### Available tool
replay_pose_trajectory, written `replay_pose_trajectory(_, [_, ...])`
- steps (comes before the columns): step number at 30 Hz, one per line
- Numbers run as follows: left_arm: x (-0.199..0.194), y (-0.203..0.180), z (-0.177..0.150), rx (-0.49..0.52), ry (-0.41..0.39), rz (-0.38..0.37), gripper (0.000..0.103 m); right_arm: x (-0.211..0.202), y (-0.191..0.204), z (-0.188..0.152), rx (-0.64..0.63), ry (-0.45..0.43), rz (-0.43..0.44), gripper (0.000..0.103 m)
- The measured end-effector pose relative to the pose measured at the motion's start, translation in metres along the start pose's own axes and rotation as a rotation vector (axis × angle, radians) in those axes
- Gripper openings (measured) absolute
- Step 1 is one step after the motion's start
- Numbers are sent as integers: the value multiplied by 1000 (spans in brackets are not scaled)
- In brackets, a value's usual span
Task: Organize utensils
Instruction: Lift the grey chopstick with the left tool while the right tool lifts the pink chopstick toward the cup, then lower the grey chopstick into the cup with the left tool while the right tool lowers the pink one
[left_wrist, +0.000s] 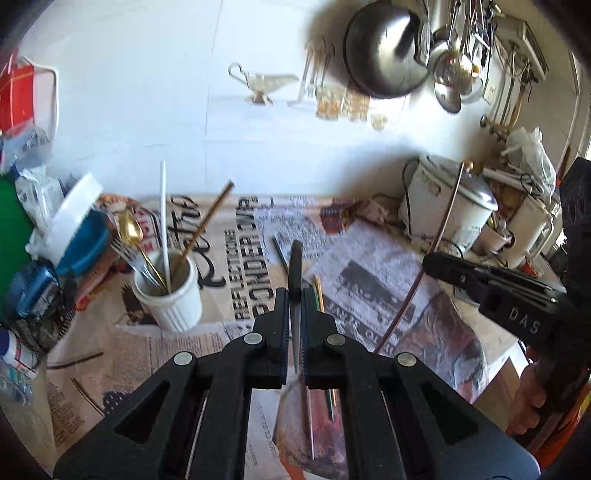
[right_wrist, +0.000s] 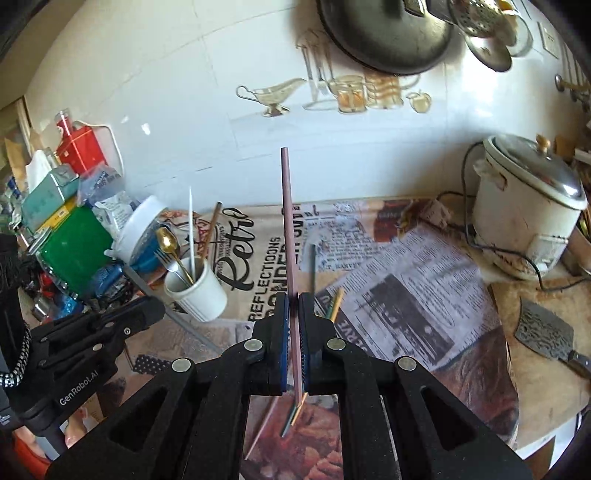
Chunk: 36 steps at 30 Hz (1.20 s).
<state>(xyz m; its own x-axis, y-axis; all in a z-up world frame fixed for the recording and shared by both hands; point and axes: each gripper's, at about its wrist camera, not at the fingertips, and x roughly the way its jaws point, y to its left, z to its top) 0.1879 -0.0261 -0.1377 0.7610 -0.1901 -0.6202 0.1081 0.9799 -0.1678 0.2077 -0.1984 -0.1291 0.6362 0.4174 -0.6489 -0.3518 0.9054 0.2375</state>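
We hold: left gripper (left_wrist: 294, 314) clamped on a table knife (left_wrist: 295, 266); right gripper (right_wrist: 294, 321) clamped on a pink chopstick (right_wrist: 288, 221).

A home kitchen, cluttered and lived-in. White tiled wall (right_wrist: 155, 74) printed with a gravy boat and jars; dark wok (left_wrist: 384, 51) hanging against it beside ladles and a skimmer (left_wrist: 452, 74). White rice cooker (right_wrist: 524, 206) with a metal lid at the right, cord trailing. Desk spread with newspaper (right_wrist: 406, 266); white ribbed cup (right_wrist: 197, 291) holding a gold spoon, a fork and chopsticks. Cleaver (right_wrist: 546, 332) lying on a board. Tubs, packets and a red carton (right_wrist: 79, 147) heaped at the left.
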Motion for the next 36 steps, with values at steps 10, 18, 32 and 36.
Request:
replay_pose_trajectory(10, [-23,16,30,-14,-111,45,4,0,29,29,-74,-57,78,5])
replay_pose_trajectory(18, [-41,45,52,-61,-187,117,4,11,62,51,-150,-78,167,5])
replay_pose_trajectory(32, [-43,108,80,-133,-237,248,4,49,117,89,-262,-96,305,5])
replay_pose_trajectory(36, [-23,126,79,-167,-198,271,4,74,110,83,-276,-15,303,5])
